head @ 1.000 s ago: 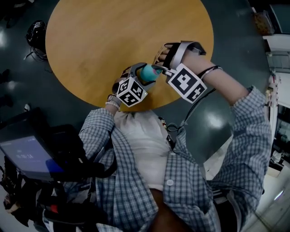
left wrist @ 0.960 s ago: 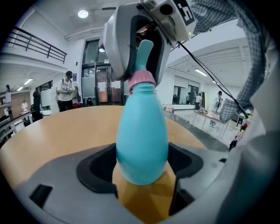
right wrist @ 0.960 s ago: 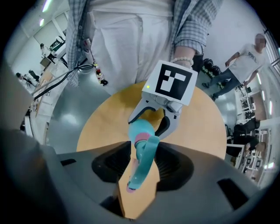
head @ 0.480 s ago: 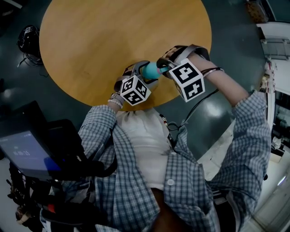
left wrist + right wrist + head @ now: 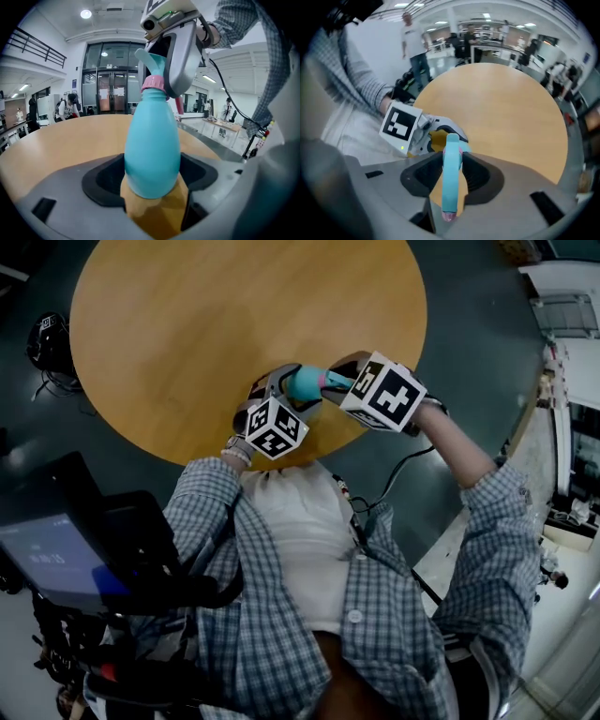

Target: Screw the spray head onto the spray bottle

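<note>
So, bottle: I see the teal spray bottle (image 5: pixel 152 140) standing upright over the near edge of the round wooden table (image 5: pixel 216 324), lifted clear of the top
Contents: its wall is opaque, so I cannot tell what is inside or how full it is
Neck: a pink collar (image 5: pixel 153 83) sits on the neck, with the teal spray head (image 5: pixel 151 60) above it
Left claw: my left gripper (image 5: pixel 152 185) is clamped round the fat lower body of the bottle, with a dark pad pressing on each side
Right claw: my right gripper (image 5: pixel 451 176) comes down from above onto the spray head (image 5: pixel 451 180); its jaws have just been closing, the head is between them and both pads press on its sides
Head view: the two marker cubes are just beside each other, with the bottle (image 5: pixel 305 383) between the left gripper (image 5: pixel 289 382) and the right gripper (image 5: pixel 335 381)
Table top: bare wood is all I see around the hands
</note>
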Action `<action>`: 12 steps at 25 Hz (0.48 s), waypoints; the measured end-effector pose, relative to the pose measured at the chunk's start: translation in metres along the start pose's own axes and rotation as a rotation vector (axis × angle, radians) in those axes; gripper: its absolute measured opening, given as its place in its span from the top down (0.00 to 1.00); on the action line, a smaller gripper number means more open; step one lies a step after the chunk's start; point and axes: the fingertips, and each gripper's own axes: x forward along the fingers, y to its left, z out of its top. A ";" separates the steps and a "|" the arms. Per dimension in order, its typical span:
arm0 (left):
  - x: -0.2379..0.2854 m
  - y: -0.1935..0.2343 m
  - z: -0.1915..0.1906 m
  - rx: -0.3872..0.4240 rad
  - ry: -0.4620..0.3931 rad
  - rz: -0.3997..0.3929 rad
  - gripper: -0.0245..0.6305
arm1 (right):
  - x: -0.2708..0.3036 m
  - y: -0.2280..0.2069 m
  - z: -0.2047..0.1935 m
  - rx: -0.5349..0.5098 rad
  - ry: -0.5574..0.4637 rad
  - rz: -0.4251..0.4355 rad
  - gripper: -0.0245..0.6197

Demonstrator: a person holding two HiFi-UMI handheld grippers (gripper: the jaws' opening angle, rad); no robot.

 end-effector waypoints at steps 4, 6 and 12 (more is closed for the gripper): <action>0.003 -0.002 0.010 0.001 0.001 0.001 0.41 | -0.012 -0.007 -0.004 0.401 -0.138 -0.050 0.77; 0.003 -0.003 0.013 -0.001 -0.001 0.006 0.41 | -0.016 -0.010 -0.005 0.584 -0.216 -0.066 0.77; 0.002 -0.006 0.010 0.000 -0.007 0.009 0.41 | -0.014 -0.009 -0.007 0.777 -0.330 -0.112 0.77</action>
